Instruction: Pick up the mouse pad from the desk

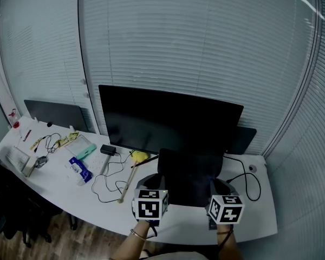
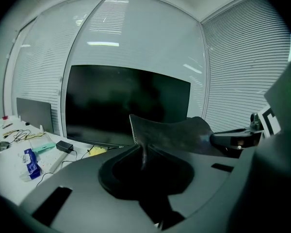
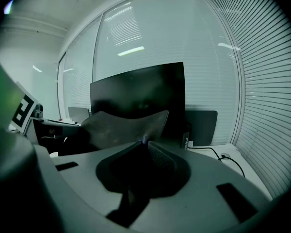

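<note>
dim, cool cast | ceiling-light glare on blinds | fisheye edges, dark vignette | foreground soft

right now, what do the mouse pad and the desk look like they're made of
The mouse pad: probably a thin, soft rubber or foam sheet with a matte dark face; it sags and curls between the left gripper and the right gripper, which pinch its near edge. The desk: a hard, smooth white top, likely laminate; its core doesn't show.
</note>
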A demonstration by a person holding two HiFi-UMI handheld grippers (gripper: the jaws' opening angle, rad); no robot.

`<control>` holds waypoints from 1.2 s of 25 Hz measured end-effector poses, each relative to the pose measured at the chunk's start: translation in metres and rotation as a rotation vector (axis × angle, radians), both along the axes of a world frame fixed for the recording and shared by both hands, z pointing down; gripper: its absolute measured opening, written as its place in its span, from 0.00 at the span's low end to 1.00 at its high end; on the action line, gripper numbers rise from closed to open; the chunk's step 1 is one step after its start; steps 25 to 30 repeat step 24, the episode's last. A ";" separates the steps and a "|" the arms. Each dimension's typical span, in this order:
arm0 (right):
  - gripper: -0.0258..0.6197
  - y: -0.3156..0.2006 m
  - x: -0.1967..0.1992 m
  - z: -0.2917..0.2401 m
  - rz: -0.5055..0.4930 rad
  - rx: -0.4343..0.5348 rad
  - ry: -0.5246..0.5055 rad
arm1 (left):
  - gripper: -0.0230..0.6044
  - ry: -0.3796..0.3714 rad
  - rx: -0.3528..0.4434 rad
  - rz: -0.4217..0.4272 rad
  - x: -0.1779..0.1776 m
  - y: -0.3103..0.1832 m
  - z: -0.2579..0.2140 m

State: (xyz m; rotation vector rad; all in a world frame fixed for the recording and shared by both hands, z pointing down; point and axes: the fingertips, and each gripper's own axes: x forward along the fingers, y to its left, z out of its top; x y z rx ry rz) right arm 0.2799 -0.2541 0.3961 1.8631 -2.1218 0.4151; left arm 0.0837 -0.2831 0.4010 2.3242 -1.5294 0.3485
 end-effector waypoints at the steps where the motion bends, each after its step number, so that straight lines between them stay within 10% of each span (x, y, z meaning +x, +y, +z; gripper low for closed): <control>1: 0.13 0.001 0.000 0.000 0.002 0.000 -0.001 | 0.13 0.000 0.001 0.002 0.001 0.000 0.000; 30: 0.13 0.007 0.012 0.008 0.028 -0.009 0.001 | 0.13 0.005 -0.018 0.027 0.014 0.000 0.011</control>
